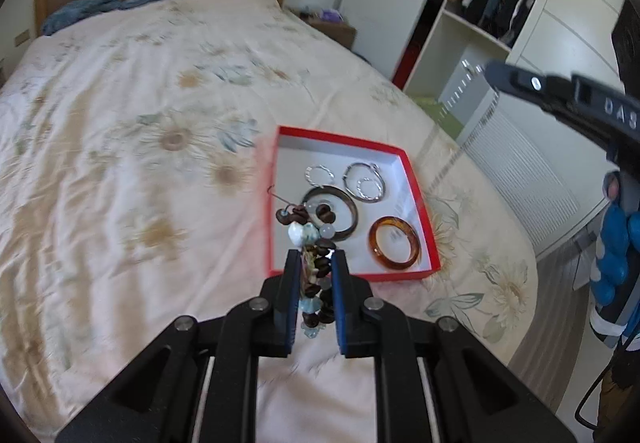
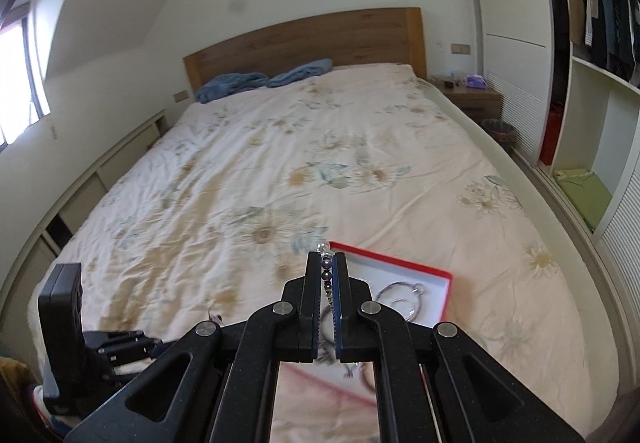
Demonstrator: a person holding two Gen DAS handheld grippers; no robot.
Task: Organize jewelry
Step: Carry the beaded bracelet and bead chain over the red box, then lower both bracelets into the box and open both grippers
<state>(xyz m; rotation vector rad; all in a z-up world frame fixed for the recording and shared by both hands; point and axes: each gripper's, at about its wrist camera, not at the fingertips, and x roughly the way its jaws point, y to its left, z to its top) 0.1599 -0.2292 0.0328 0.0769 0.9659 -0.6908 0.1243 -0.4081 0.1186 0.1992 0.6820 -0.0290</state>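
While the red box (image 1: 418, 199) lay near the bed's (image 1: 120, 123) foot edge, left gripper (image 1: 316, 263) clenched a beaded bracelet (image 1: 310, 235); right gripper (image 2: 329, 263) clenched a bead strand (image 2: 327, 275).

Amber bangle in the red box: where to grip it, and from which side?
The amber bangle lies flat in the near right corner of the red box, close to both walls. Probably best to come straight down from above and pinch across its band on the inward side, one finger inside the ring and one outside. That arc faces the box's bare floor, apart from the dark bangle, so the fingers likely have room there.
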